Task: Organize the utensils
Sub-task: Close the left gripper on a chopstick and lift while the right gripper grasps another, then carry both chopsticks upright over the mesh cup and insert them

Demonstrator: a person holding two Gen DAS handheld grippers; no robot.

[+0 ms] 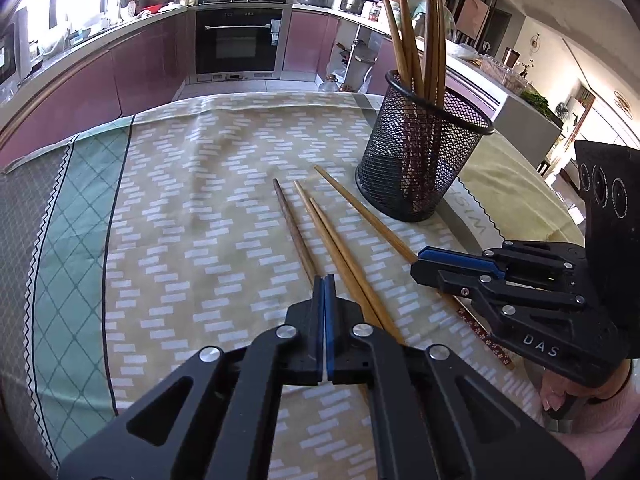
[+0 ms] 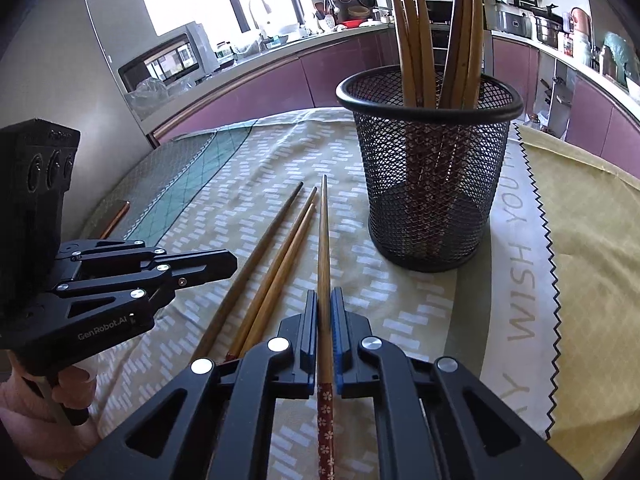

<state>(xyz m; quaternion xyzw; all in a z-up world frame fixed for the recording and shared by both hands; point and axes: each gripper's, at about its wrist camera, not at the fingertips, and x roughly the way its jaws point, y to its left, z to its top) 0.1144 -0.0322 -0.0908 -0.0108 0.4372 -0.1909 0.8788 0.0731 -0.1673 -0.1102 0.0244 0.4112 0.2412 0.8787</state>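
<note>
With both grippers low over the patterned cloth (image 1: 180, 200), we see four loose chopsticks fanned across frame centre, and the black mesh holder (image 2: 430, 184) at upper right holding more chopsticks upright. Right gripper (image 2: 325, 300), bottom centre of its own view: jaws nearly closed, blue pads clamped on the light chopstick (image 2: 324, 240), which runs straight up the middle between them, its red floral handle end trailing back under the gripper body and its tip pointing toward the holder. Left gripper (image 1: 325, 284), bottom centre of its view: pads pressed flat together; we can't tell whether anything is pinched. The dark chopstick (image 1: 294, 228) passes under its tip on the left side; the two tan chopsticks (image 1: 340, 248) lie just to the right, touching each other, outside the jaws. A hand (image 2: 60, 392) shows at lower left in the right view.
</note>
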